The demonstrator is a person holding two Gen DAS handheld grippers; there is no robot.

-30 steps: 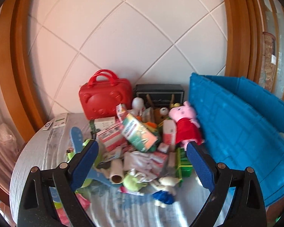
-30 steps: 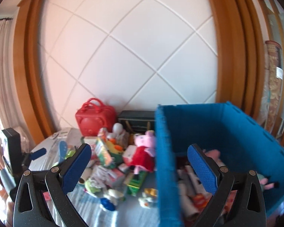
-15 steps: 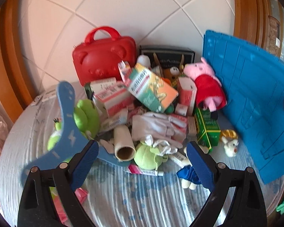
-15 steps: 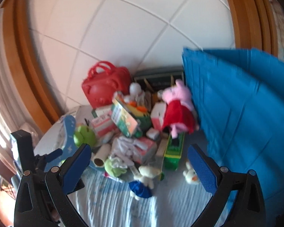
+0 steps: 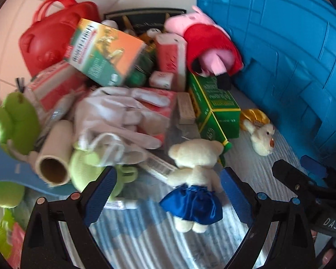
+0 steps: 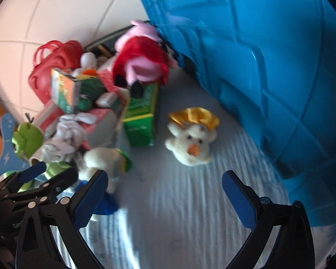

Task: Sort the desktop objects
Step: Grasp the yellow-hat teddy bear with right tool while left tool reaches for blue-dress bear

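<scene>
A pile of toys and boxes lies on the striped cloth beside a big blue bin. My left gripper is open, its jaws on either side of a cream bear in a blue skirt. My right gripper is open and empty, low over the cloth, just short of a small white plush with a gold hat, which also shows in the left wrist view. The bear shows at the right gripper's left finger.
The pile holds a pink pig plush in red, a green box, an orange-green box, white gloves, a cardboard tube, green plush frogs and a red case. The blue bin stands close on the right.
Both grippers have dropped down and moved in toward the pile. The left now straddles the bear in the blue skirt; the right has closed in on the gold-hat plush.
</scene>
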